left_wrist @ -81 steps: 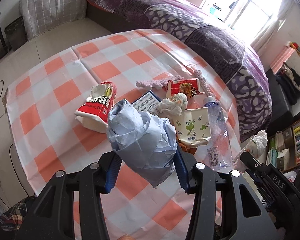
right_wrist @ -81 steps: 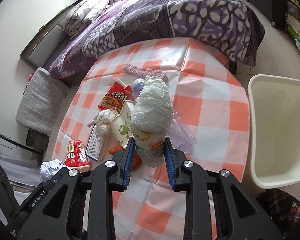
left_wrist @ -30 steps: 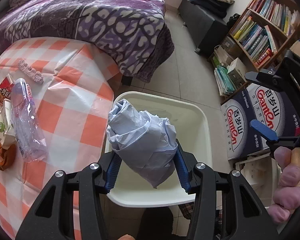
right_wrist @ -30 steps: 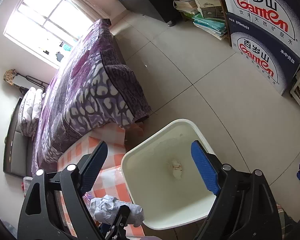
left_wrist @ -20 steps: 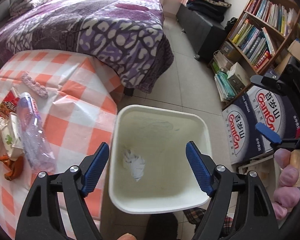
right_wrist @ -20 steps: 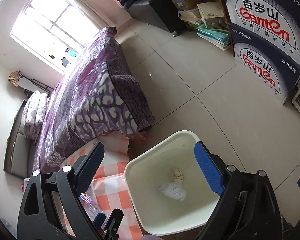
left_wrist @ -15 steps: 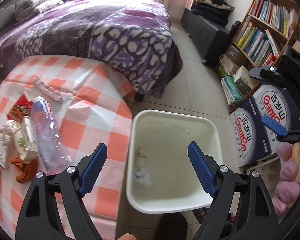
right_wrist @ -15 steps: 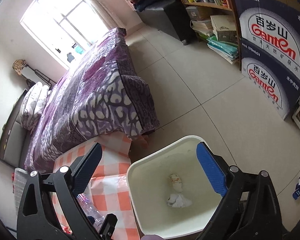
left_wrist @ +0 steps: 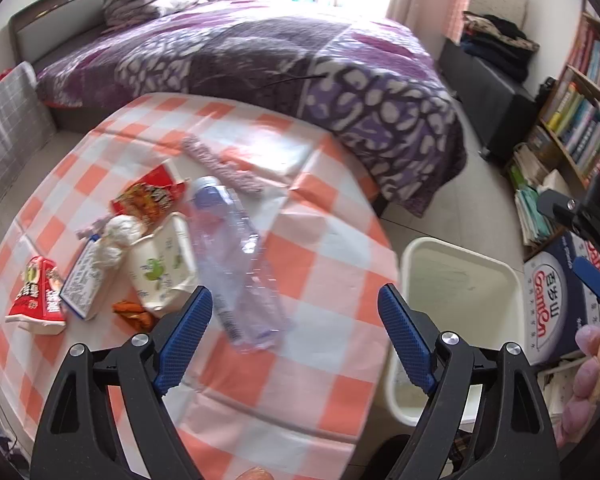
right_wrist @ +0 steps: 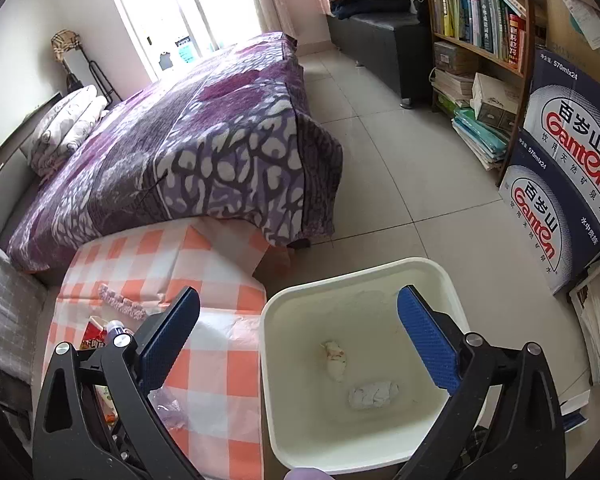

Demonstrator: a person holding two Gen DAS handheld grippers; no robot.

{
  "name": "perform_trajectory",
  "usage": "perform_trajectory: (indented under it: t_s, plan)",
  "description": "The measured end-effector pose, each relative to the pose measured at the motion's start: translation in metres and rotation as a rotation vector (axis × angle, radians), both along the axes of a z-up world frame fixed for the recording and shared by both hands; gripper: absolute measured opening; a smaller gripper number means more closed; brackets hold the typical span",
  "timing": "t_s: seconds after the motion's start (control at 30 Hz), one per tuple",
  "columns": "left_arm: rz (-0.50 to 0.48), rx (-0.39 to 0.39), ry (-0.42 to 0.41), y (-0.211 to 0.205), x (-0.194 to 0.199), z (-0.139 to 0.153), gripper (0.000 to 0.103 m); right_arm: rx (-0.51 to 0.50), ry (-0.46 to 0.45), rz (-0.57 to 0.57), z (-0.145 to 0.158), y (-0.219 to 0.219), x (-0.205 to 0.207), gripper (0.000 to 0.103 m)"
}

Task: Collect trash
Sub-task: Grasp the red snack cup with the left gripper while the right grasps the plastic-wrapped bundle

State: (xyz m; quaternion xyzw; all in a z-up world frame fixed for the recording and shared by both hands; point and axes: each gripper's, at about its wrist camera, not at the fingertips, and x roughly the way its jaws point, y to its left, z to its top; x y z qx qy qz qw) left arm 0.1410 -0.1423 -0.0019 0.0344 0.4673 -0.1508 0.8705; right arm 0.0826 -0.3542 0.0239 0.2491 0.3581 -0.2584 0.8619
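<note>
Trash [left_wrist: 160, 256] lies at centre left of your left wrist view, on the checked tablecloth [left_wrist: 320, 276]; your left gripper [left_wrist: 294, 334], spread and empty, frames a clear bottle [left_wrist: 236, 260]. In your right wrist view, two crumpled wads [right_wrist: 372, 395] sit in the white bin [right_wrist: 272, 360] at lower centre; your right gripper [right_wrist: 298, 344] is opening, empty.

Both wrist views look steeply down — left over the table [left_wrist: 332, 272], right over the bin [right_wrist: 284, 420] — sharing both
</note>
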Motion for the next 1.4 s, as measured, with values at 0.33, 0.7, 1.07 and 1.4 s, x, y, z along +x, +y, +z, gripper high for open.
perform_trajectory:
  t_s: [0.33,0.7,1.07,1.4]
  plan:
    - [0.139,0.063,0.033,0.067,0.024,-0.009,0.083,-0.038,0.074,0.129,-0.017,0.06,0.03,0.095]
    - [0.392,0.087,0.105,0.183,0.067,-0.012,0.083,-0.05,0.117,0.281,-0.031,0.123,0.056,0.095]
    - [0.569,-0.042,0.255,0.278,0.087,-0.04,0.083,0.012,0.174,0.472,-0.051,0.187,0.072,0.095]
    - [0.584,-0.173,0.418,0.29,0.092,-0.08,0.08,0.198,0.24,0.521,-0.076,0.218,0.08,0.095]
